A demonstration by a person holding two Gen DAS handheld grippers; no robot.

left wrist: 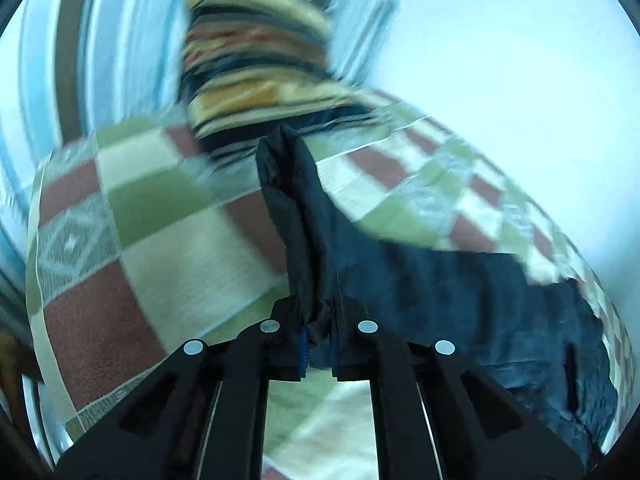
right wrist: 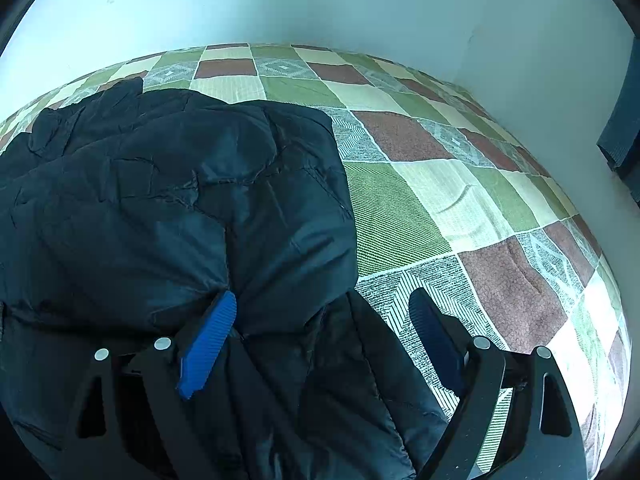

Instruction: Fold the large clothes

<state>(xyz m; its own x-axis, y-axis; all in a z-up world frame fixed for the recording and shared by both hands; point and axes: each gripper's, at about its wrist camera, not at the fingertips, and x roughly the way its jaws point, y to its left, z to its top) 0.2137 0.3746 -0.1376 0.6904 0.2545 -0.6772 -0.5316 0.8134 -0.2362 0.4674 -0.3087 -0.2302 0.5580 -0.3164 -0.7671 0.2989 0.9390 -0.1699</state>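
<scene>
Bluish daylight — left view motion-blurred

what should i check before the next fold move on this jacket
1. Left tongs shut on the jacket: ok.
2. Fabric pinched as a bunched fold, how many layers: cannot tell.
3. Right tongs open, astride the jacket's near edge, no grip yet: not ok.
4. Jacket lying on the blanket: ok.
5. Blanket bare right of the jacket: ok.
6. Striped pile beyond the jacket, blurred: cannot tell.
</scene>
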